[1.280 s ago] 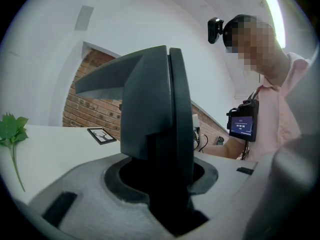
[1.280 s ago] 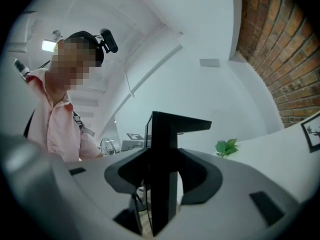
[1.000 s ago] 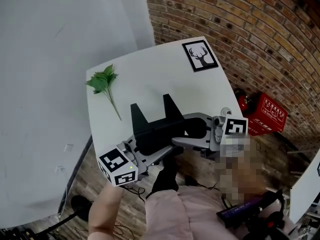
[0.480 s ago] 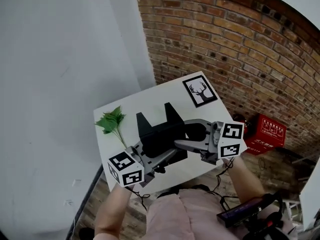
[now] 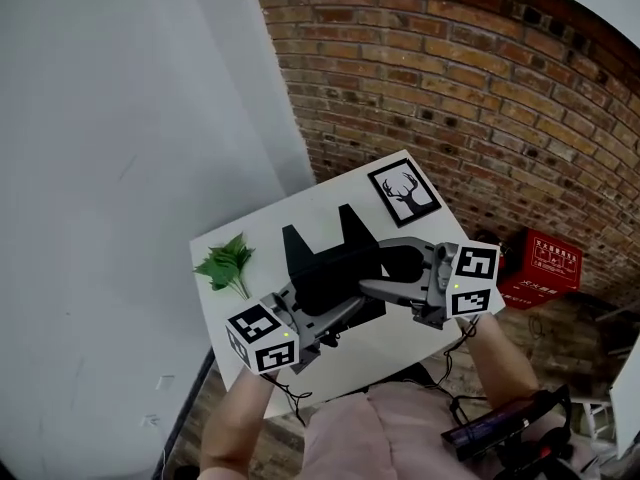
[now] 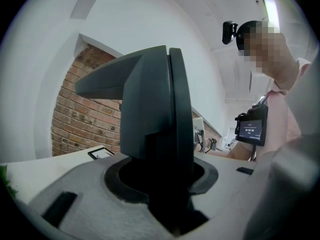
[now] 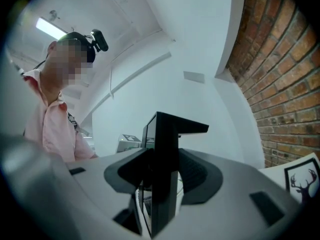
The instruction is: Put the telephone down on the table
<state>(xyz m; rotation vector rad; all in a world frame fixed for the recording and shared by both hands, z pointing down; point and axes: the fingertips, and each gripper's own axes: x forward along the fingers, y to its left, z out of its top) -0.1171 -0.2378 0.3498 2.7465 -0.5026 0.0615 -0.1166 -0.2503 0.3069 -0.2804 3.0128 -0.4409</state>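
Note:
A black telephone (image 5: 333, 264) with two upright prongs hangs over the white table (image 5: 300, 213), gripped from both sides. My left gripper (image 5: 338, 308) comes in from the lower left and is shut on the telephone's near side. From the right, my right gripper (image 5: 378, 273) is shut on its other side. In the left gripper view the telephone (image 6: 150, 109) fills the gap between the jaws of my left gripper (image 6: 162, 186). In the right gripper view the thin black edge of the telephone (image 7: 165, 149) is clamped by my right gripper (image 7: 160, 184). Its underside is hidden.
A green leafy sprig (image 5: 228, 265) lies at the table's left edge. A framed deer picture (image 5: 403, 194) sits at the far right corner. A brick wall (image 5: 450, 78) stands behind, a white wall (image 5: 120, 168) to the left, and a red crate (image 5: 540, 263) is on the floor to the right.
Both grippers have carried the telephone from the table's near edge forward over its middle and slightly higher. Their grip has not changed.

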